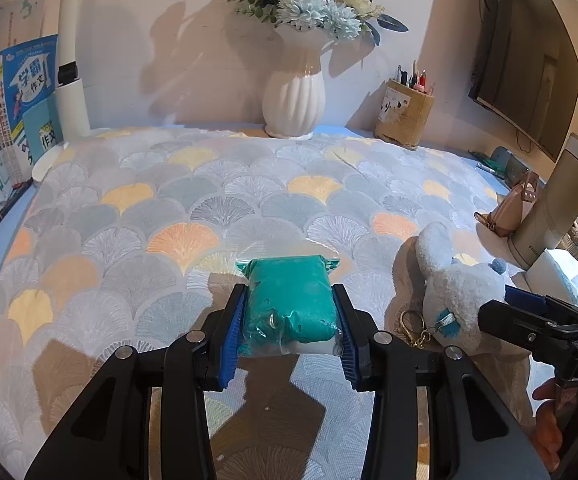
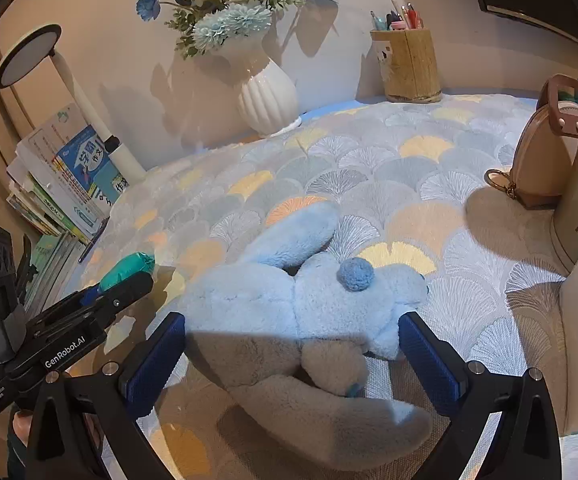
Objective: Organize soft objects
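While the left gripper [image 1: 291, 312] clamps a teal packet [image 1: 291, 296] in clear wrap between its blue pads, the packet sits just above the fan-patterned cloth [image 1: 169, 200]; right gripper [image 2: 293, 344] stands wide, jaws either side of a pale blue plush rabbit [image 2: 289, 300] lying on the cloth, pads not pressing it; plush keyring [image 1: 411, 320] lies beside it; white vase [image 1: 293, 96], pen holder [image 2: 407, 64], tan bag [image 2: 545, 156] farther back.

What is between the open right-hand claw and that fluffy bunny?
Nothing visible. The right gripper already straddles the bunny, its pads standing clear at either side. The left gripper sits apart, clamped on a teal pack.
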Demonstrator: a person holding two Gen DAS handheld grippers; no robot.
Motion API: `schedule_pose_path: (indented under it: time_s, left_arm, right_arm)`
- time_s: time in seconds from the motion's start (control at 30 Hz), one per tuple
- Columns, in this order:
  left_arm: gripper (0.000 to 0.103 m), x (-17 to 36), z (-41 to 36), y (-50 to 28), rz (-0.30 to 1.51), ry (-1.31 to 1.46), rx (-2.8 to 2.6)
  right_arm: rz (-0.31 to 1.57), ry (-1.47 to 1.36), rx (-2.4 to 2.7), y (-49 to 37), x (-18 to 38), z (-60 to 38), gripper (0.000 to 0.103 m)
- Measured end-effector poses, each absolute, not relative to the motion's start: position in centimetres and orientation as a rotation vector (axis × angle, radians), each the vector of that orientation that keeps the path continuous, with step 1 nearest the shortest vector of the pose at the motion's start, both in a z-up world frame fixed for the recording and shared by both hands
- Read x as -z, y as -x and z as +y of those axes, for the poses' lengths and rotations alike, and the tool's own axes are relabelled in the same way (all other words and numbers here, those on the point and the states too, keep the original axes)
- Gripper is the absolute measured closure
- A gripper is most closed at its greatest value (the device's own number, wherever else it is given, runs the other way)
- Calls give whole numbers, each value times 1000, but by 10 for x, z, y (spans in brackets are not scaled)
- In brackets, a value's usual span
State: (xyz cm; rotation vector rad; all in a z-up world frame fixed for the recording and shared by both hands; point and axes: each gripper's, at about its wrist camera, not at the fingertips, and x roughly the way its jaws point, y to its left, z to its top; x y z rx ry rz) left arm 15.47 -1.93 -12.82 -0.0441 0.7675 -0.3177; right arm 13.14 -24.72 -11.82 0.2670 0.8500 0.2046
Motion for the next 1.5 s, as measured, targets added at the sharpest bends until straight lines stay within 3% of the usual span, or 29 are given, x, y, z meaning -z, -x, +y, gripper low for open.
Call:
schedule_pose_path:
  time_s: [0.33,0.5,0.7,0.97,1.5]
  left_arm:
    - [64,128,-20,-155,769,45,323]
    - [64,128,-19,-155,766,46,318]
    - [64,128,-18,-156,767,54,319]
    - [66,127,-21,-153,763,38,334]
    - [67,60,-44,-98,613,15,494]
  right_arm:
    - [896,-205,-308,-122,108,-243,0]
    - [998,90,-355,-126,110,-217,0]
    - [992,314,-277,-156,122,-199,0]
    - [915,137,-262,-155,119,-207,8]
    - [837,45,-167,-90,59,-220,9]
